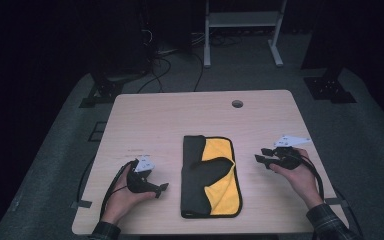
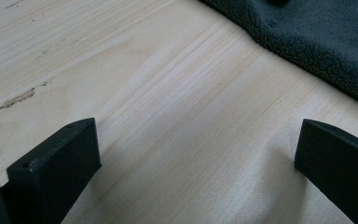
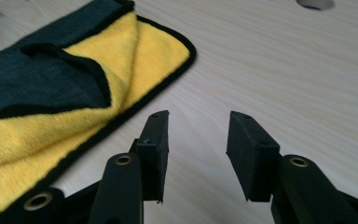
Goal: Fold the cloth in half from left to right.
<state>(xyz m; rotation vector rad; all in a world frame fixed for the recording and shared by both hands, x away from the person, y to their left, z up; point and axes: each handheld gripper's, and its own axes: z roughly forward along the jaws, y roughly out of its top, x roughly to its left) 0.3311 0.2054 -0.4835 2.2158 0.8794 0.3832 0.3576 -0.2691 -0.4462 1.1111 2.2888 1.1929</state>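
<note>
A cloth (image 1: 211, 175), dark grey on one face and bright yellow on the other with a black bound edge, lies in the middle of a pale wooden tabletop (image 1: 145, 117). It is folded lengthwise into a tall narrow shape. The left part shows grey, the right part yellow, and one grey corner flap lies turned over onto the yellow, pointing right.

To the cloth's left, the left tongs (image 1: 156, 189) rest low near the tabletop in the person's left hand (image 1: 125, 195), tips aimed at the cloth's left edge but apart from it. In the left gripper view, its jaws stand wide apart with only bare wood between them and the grey fleece edge (image 2: 317, 42) just ahead.

To the right, the right tongs (image 1: 263, 154) sit in the right hand (image 1: 300, 175), near the cloth's right edge and not touching it. In the right gripper view, its jaws are partly apart with nothing between them, and the yellow fold (image 3: 121, 60) lies ahead to the side.

Neither tongs holds the cloth, so the step in hand is likely the next fold or tidying the loose flap. To do that well, each tongs should pinch a single edge layer cleanly at the black binding, lift just enough to clear the tabletop, and carry it across evenly so the edges meet.

A round cable hole (image 1: 237, 104) sits near the tabletop's far edge.
</note>
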